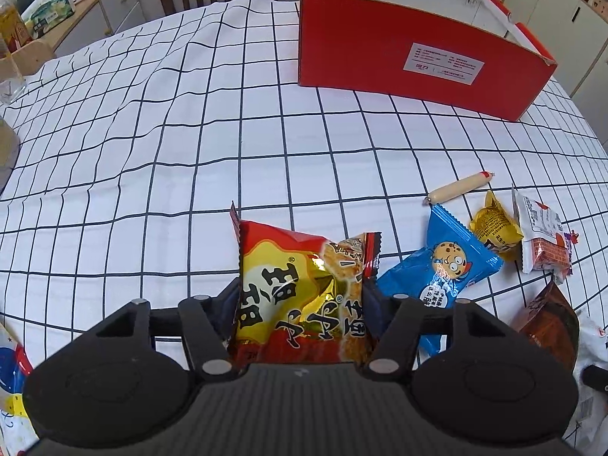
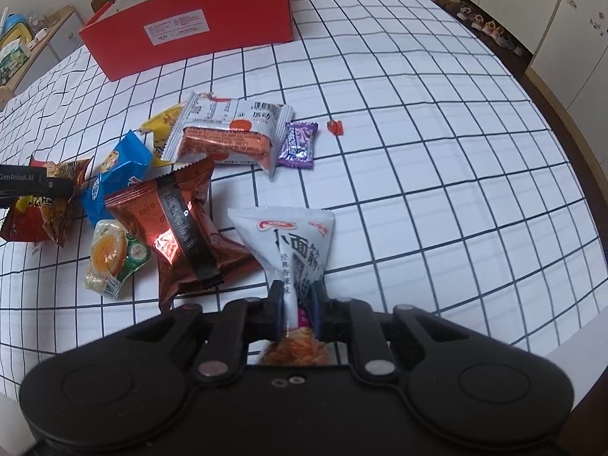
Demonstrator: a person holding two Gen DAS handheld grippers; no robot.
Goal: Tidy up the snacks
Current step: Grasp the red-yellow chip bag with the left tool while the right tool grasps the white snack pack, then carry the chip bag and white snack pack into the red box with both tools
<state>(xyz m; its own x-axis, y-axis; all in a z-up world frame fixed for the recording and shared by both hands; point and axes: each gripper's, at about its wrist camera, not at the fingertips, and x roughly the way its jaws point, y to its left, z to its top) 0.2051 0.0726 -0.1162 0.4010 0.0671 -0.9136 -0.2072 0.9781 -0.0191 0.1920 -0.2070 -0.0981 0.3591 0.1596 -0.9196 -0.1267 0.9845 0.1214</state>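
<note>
Both grippers grip snacks over the bench: the left gripper (image 1: 300, 296) clamps a red-and-gold packet (image 1: 300, 285), the right gripper (image 2: 298, 304) pinches a white pouch (image 2: 292, 243). The red box (image 1: 410, 53) waits at one o'clock; each should probably clear its wall before release.

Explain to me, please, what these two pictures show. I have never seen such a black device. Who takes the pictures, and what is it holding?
No robot is here: a person holds one two-finger gripper in each hand, and a camera on each looks forward along its jaws. In the left wrist view, the left gripper is shut on a red and gold snack bag. In the right wrist view, the right gripper is shut on a white snack packet. Loose snacks lie on the checked tablecloth, among them a blue cookie packet and a small sausage. The open red box stands farther back.
</note>
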